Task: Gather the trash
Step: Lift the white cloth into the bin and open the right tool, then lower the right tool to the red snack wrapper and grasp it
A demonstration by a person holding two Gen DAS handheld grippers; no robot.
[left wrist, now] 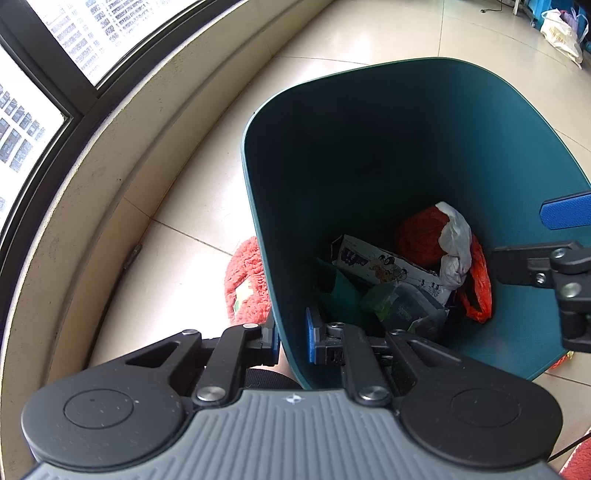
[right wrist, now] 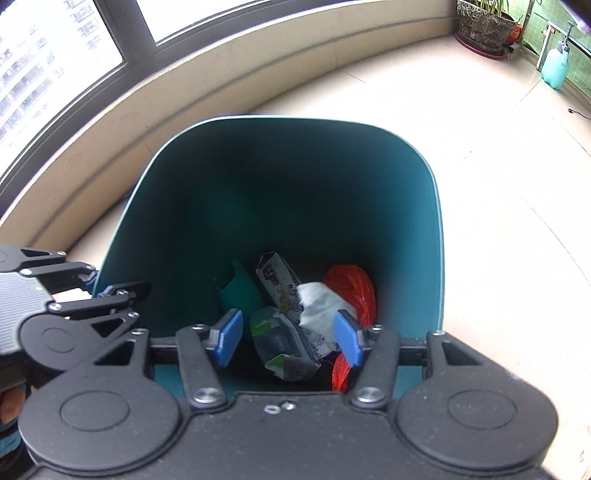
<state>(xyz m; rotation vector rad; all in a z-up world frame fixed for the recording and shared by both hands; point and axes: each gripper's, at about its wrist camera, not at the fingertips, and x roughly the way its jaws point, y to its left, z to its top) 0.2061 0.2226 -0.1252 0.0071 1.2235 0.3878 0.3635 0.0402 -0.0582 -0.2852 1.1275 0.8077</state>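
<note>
A teal trash bin (left wrist: 369, 122) stands on the tiled floor; it also shows in the right wrist view (right wrist: 288, 177). Inside lie a printed carton (left wrist: 384, 264), a white crumpled tissue (left wrist: 456, 243), a red plastic bag (left wrist: 480, 284), an orange lump (left wrist: 417, 234) and a green-grey wrapper (left wrist: 402, 306). My left gripper (left wrist: 291, 339) is shut on the bin's near-left rim, one pad outside and one inside. My right gripper (right wrist: 288, 334) is open and empty over the bin's mouth, above the wrapper (right wrist: 280, 343) and tissue (right wrist: 317, 304). The left gripper shows in the right view (right wrist: 92, 286).
A red fluffy slipper (left wrist: 245, 280) lies on the floor left of the bin. A curved low wall (left wrist: 110, 155) and windows stand behind. A white bag (left wrist: 561, 33) lies far back. A potted plant (right wrist: 484, 22) and a blue spray bottle (right wrist: 556, 66) stand at the far right.
</note>
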